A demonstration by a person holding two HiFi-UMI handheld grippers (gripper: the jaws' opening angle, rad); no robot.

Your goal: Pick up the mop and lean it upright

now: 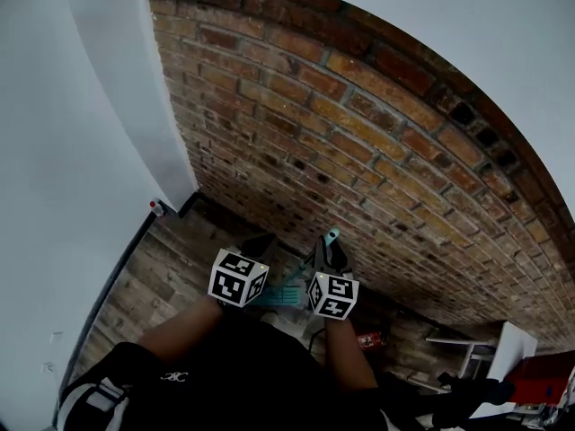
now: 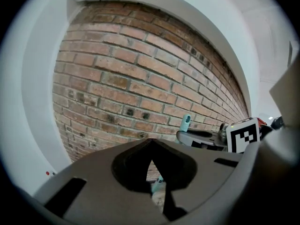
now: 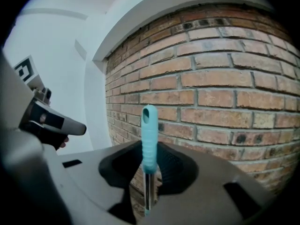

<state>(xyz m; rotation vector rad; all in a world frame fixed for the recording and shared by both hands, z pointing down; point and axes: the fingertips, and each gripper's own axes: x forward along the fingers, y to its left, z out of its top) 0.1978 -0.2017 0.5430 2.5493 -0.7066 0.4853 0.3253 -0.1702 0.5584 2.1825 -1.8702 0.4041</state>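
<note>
1. The brick wall fills my view ahead, and a white wall meets it at its left corner.
2. Both forearms reach toward the brick wall, side by side and clear of it.
3. My right gripper is clamped on the mop, whose teal handle stands upright before the brick.
4. My left gripper has its jaws closed and empty.

Steeply down from head height, brick wall at twelve o'clock; both gripper views close, facing that wall, sharing the mop handle.
</note>
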